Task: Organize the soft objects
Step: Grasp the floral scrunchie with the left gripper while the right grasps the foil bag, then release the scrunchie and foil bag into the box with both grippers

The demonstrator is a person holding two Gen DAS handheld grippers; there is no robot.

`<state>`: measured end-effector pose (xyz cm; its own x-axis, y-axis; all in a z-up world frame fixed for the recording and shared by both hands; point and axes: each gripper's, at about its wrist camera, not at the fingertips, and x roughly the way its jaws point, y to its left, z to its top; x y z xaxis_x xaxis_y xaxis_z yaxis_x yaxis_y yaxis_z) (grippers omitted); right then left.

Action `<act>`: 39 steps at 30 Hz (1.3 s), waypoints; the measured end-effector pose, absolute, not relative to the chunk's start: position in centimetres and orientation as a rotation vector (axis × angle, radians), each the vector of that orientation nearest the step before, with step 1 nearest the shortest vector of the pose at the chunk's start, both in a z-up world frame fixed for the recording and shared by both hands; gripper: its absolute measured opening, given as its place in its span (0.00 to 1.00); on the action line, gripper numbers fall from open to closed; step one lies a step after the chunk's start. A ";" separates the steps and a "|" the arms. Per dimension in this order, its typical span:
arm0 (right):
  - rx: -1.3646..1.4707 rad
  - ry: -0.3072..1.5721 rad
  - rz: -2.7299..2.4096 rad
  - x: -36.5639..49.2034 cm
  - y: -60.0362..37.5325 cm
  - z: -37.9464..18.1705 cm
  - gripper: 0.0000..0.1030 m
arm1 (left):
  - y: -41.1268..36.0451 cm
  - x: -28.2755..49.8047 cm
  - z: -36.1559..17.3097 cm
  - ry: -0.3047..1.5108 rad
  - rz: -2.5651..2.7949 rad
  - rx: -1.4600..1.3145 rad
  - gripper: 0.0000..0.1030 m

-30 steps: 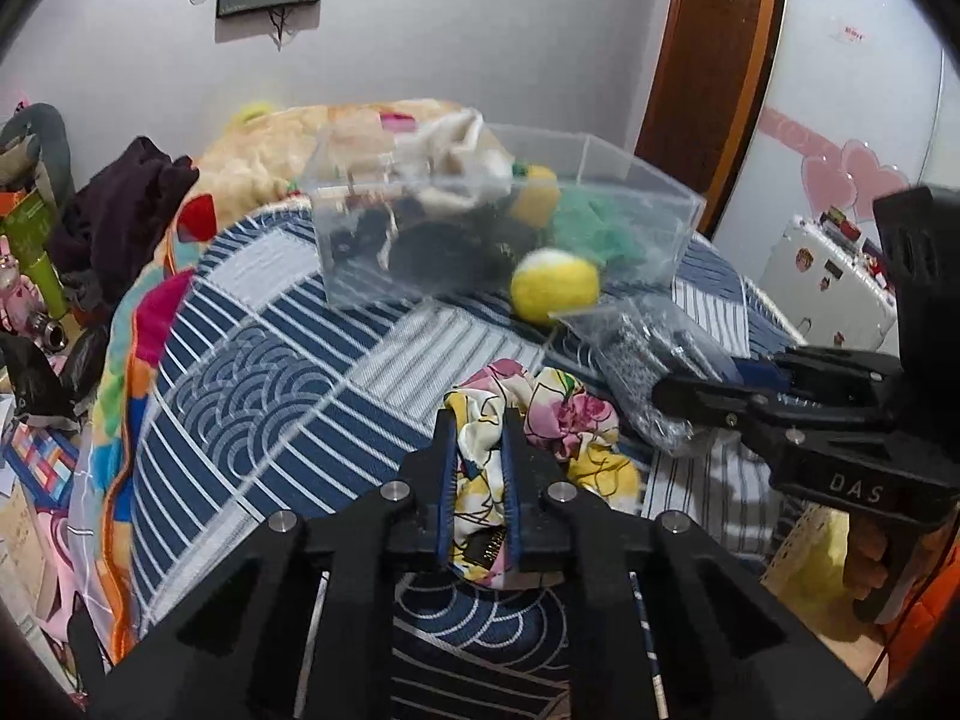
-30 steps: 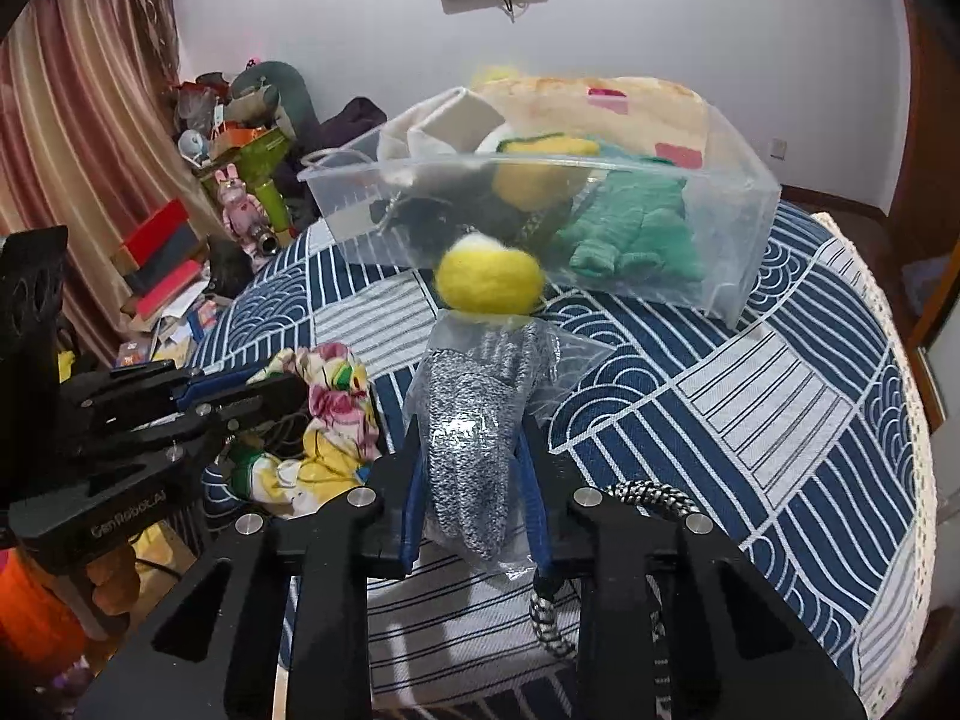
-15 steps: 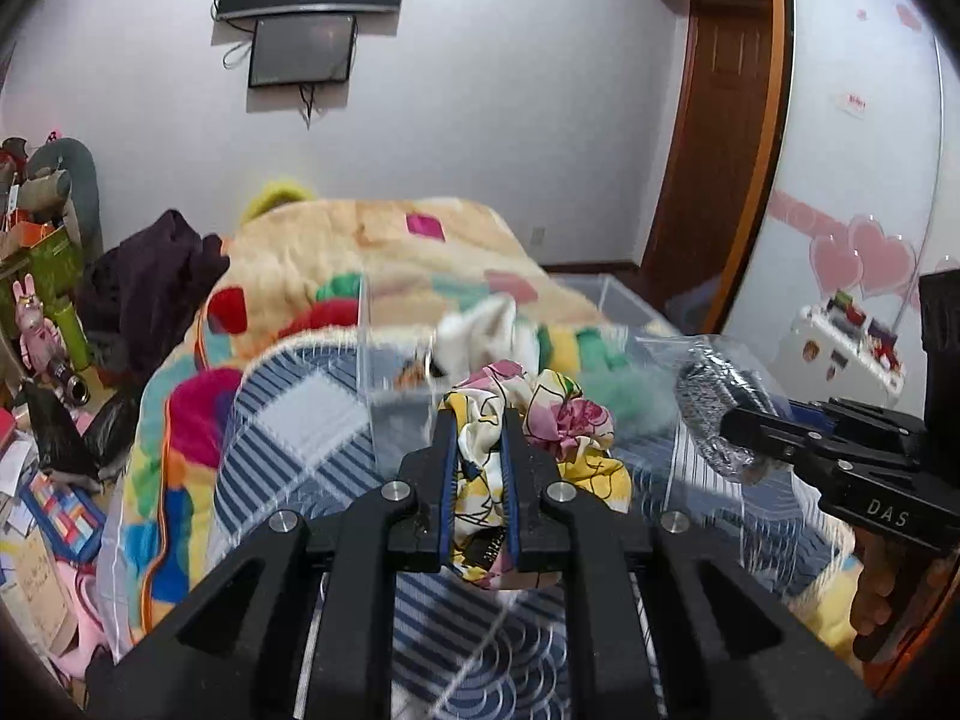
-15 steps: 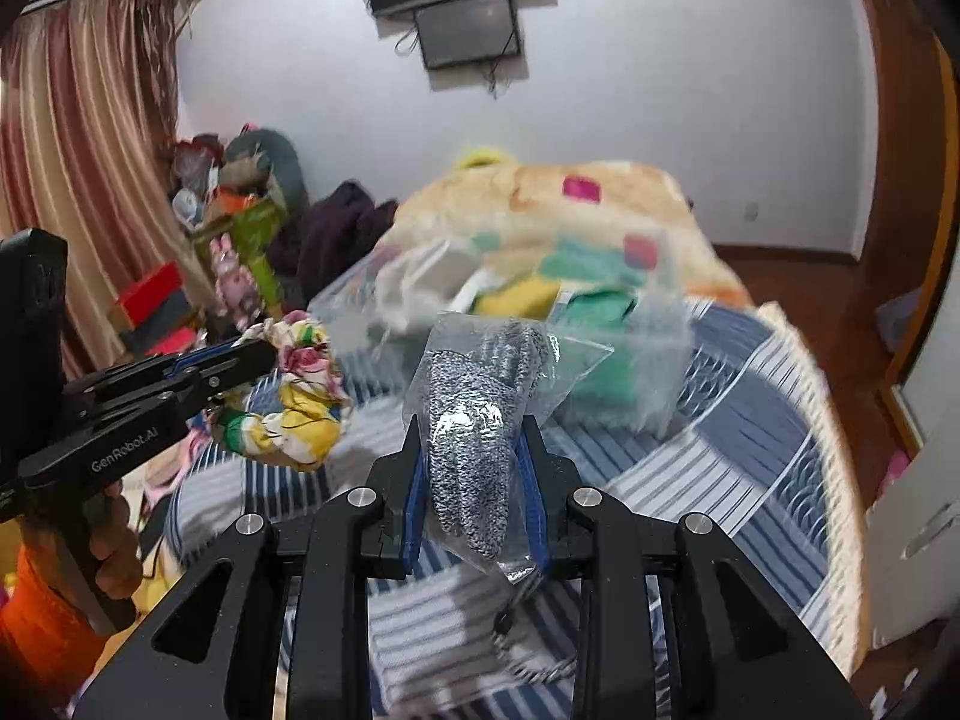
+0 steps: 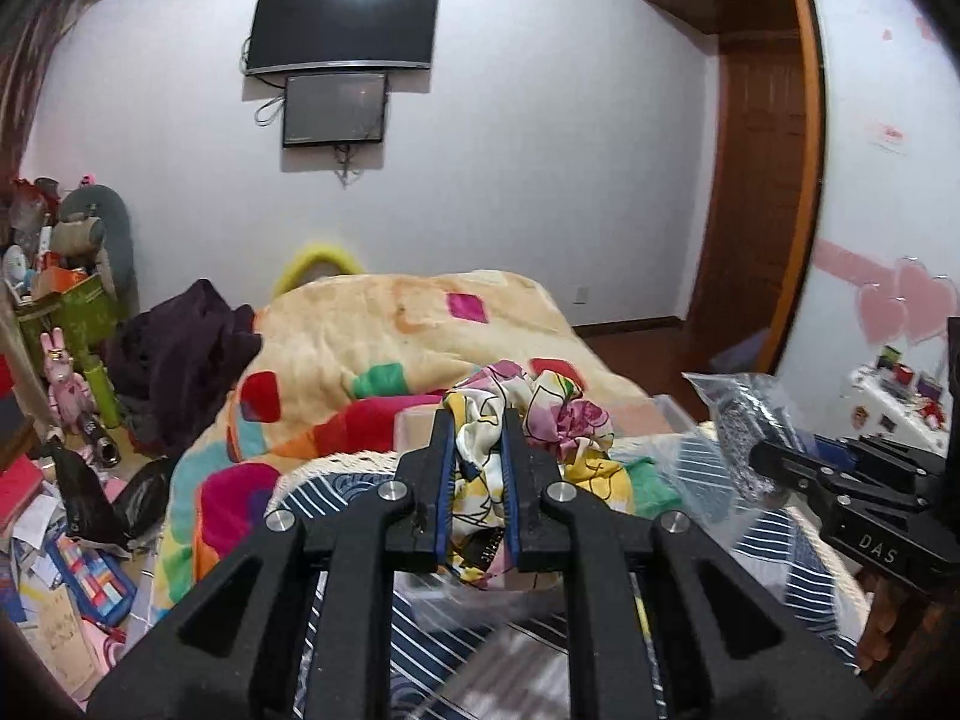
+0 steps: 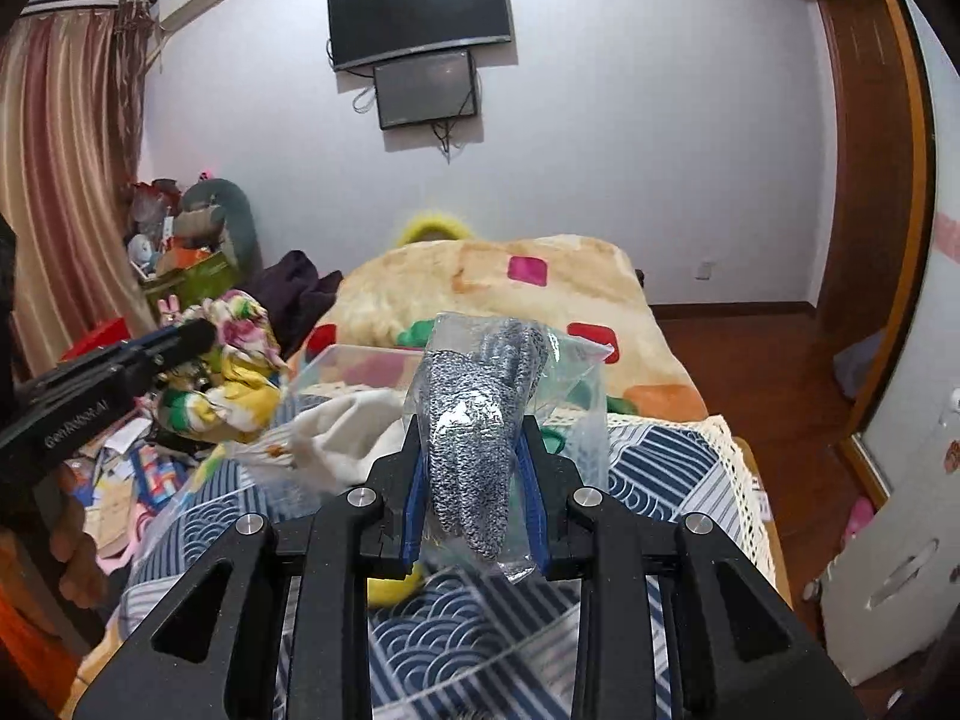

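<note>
**Two soft items aloft, bin waiting below**

Both of my grippers are loaded and raised above the bed. The left gripper (image 5: 477,468) is clamped on a floral cloth (image 5: 528,420), a crumpled bundle of yellow, pink and white that spills out to the right of the blue-lined fingers. The right gripper (image 6: 474,480) is clenched on a bagged grey knit item (image 6: 480,408), a speckled grey fabric sealed in a clear plastic pouch that stands up between the jaws.

As I judge it, the job is partway through. The clear plastic bin (image 6: 336,360) on the blue patterned bedspread (image 6: 660,468) already holds soft things: a white cloth (image 6: 354,426) lies against its near side, and something green (image 6: 618,402) shows past the pouch. The two pieces I carry have not yet been dropped in. A yellow plush ball (image 6: 390,588) shows just under the right gripper, low on the bedspread; I cannot tell whether it is in or outside the bin, so it may be left to collect.

Both tools are held roughly level, pointing toward the far wall and its two screens (image 5: 342,24). The left gripper sits to the left of, and near, the right one, each cloth visible from the other's camera. The bin lies below and ahead of both, so a tilt downward seems the next need.
</note>
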<state>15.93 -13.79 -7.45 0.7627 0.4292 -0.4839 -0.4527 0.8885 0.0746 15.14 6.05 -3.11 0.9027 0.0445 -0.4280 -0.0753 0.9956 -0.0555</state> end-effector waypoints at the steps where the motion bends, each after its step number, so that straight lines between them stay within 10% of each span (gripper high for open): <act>1: -0.051 0.522 0.476 16.3 -13.6 -7.6 0.24 | 6.3 15.7 -3.4 0.449 0.072 -0.070 0.12; 22: -0.143 0.721 0.448 21.4 -11.2 -11.6 0.26 | 6.9 22.4 -10.3 0.667 0.086 -0.013 0.13; 39: -0.157 0.670 0.490 19.2 -11.5 -10.2 0.60 | 6.5 19.3 -8.9 0.630 0.043 -0.017 0.58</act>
